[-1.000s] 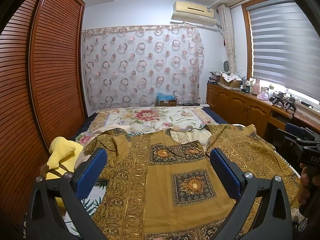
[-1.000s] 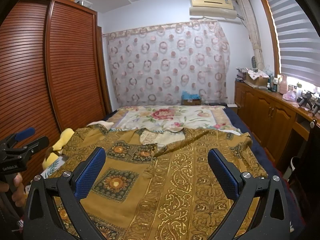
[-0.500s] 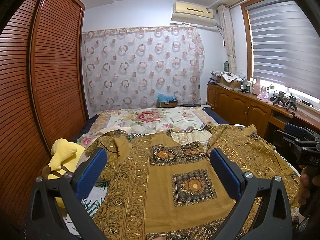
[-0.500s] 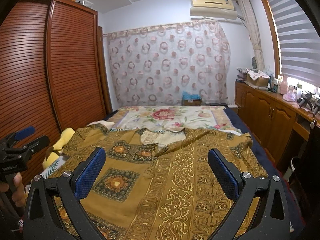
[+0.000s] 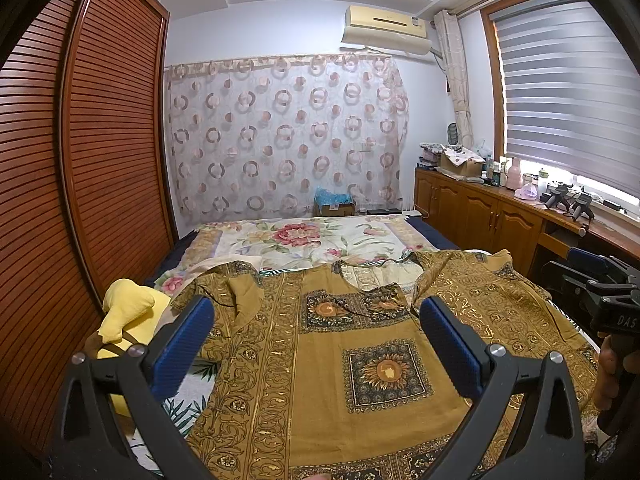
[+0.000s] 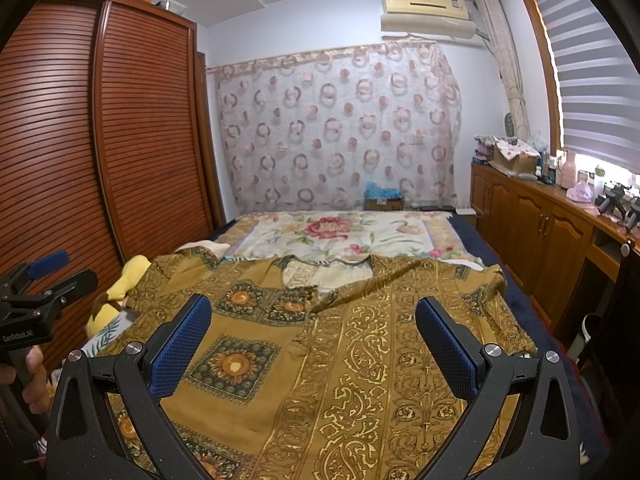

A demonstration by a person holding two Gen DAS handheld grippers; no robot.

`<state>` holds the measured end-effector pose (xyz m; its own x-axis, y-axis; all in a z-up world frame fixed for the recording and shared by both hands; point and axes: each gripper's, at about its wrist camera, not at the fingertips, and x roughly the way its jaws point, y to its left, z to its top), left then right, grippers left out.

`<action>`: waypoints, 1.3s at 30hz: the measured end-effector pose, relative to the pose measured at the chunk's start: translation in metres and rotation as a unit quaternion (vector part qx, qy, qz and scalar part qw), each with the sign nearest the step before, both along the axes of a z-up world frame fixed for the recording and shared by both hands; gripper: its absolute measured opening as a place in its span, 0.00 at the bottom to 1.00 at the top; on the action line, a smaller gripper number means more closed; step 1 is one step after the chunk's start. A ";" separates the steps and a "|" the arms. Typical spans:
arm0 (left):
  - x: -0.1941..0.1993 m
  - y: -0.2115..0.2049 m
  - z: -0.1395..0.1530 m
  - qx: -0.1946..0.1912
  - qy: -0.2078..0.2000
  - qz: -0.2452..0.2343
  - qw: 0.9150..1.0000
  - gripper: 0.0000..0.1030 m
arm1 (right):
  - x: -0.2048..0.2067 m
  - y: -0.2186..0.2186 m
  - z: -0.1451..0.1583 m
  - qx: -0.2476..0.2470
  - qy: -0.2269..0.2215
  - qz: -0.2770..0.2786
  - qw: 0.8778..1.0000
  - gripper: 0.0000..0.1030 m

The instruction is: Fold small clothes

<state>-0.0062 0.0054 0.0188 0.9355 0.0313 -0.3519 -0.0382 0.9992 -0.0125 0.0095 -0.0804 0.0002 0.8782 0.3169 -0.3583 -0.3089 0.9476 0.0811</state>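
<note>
A louvered wooden wardrobe [image 5: 80, 168] fills the left side of both wrist views, and a sheer curtain with ring patterns [image 5: 286, 136] hangs across the far wall at frame centre, with an air conditioner [image 5: 386, 30] above it toward the upper right. A bed with a floral bedspread [image 5: 312, 238] runs from the curtain down to the lower edge of the frame. A low wooden cabinet [image 6: 536, 232] lines the right side under a window blind [image 5: 568, 96], its top crowded with small items too small to tell apart.

The mustard-gold patterned shirt [image 5: 340, 356] lies spread flat on the near half of the bed — collar toward the curtain, sleeves out to either side — covering the lower centre of both frames. A yellow plush toy [image 5: 128, 316] sits at the bed's left edge, just beside the shirt's sleeve.

The left gripper [image 5: 316, 340] hovers above the shirt with its blue-padded fingers [image 5: 182, 346] spread wide, holding nothing. The right gripper [image 6: 312, 340] is likewise spread wide over the shirt's right half — nothing between its fingers [image 6: 446, 348].
</note>
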 end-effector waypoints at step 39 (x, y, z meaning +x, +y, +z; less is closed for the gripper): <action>0.011 0.024 -0.006 -0.010 0.032 0.013 0.999 1.00 | 0.006 0.021 -0.001 0.004 0.011 0.018 1.000 1.00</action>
